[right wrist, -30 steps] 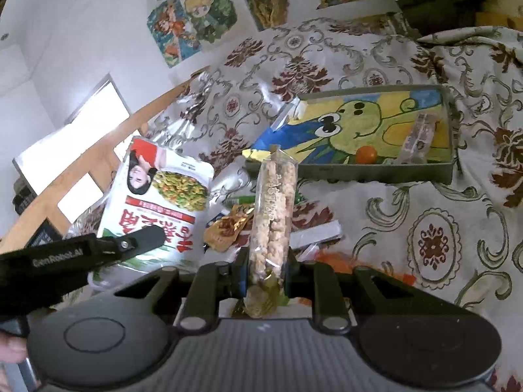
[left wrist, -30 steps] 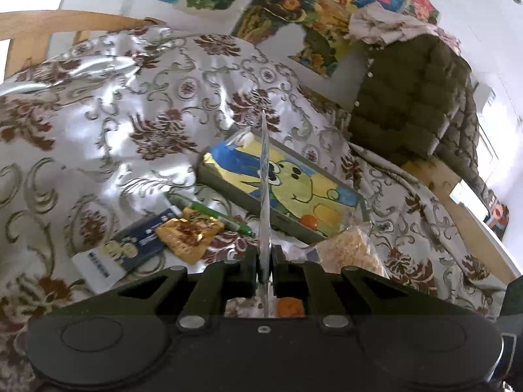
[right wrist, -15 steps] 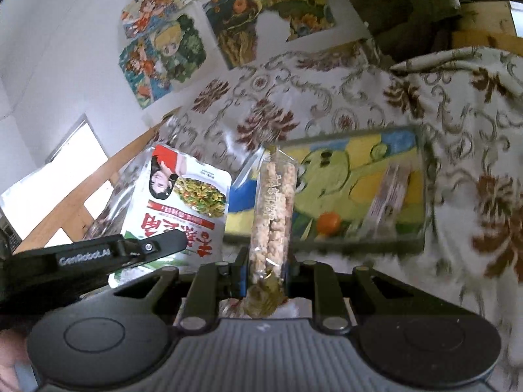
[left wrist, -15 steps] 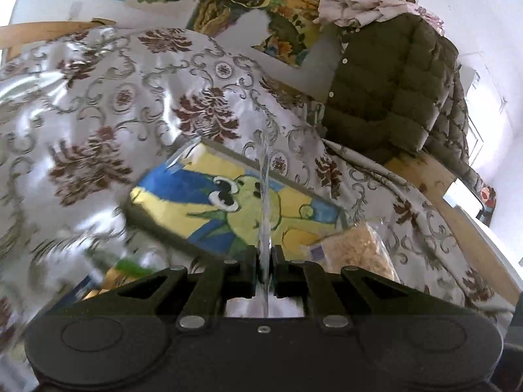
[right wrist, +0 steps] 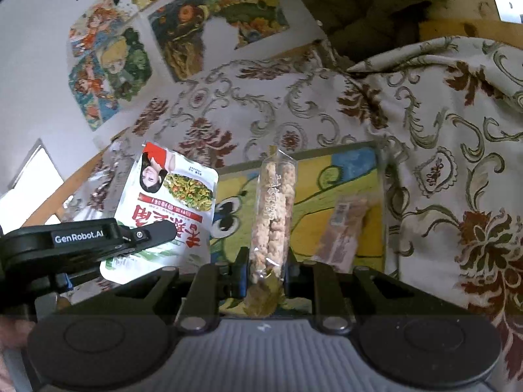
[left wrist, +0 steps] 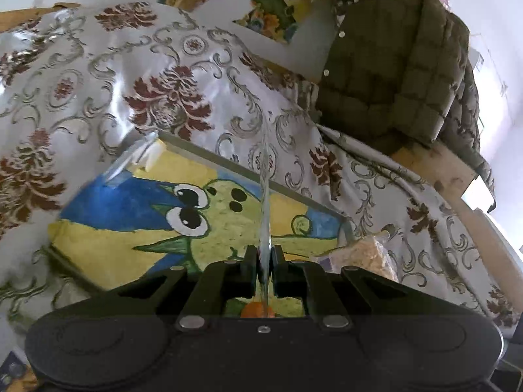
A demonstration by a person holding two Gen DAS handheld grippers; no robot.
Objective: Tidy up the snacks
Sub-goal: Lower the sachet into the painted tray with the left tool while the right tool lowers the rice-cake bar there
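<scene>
My left gripper point(left wrist: 264, 254) is shut on a white snack bag point(left wrist: 265, 196), which shows edge-on as a thin strip. In the right wrist view the same bag point(right wrist: 170, 209) shows red print and a picture of greens, held by the left gripper point(right wrist: 161, 230). My right gripper point(right wrist: 264, 261) is shut on a clear packet of puffed sticks point(right wrist: 273, 209). Both packets hang over a shallow tray point(left wrist: 228, 167) painted with a green cartoon creature. A brown wrapped snack point(right wrist: 341, 228) lies in the tray point(right wrist: 327, 151) at its right side. A small orange snack point(left wrist: 255, 310) lies under my left fingers.
A flowered shiny cloth point(left wrist: 98, 81) covers the surface around the tray. A dark green padded jacket point(left wrist: 392, 65) hangs at the back right. Drawings point(right wrist: 111, 65) are stuck on the white wall behind. A bare wooden edge point(left wrist: 434, 170) shows at the right.
Both grippers have carried their packets across the cloth to above the tray. The loose snacks on the cloth near the tray have slid out of view.
</scene>
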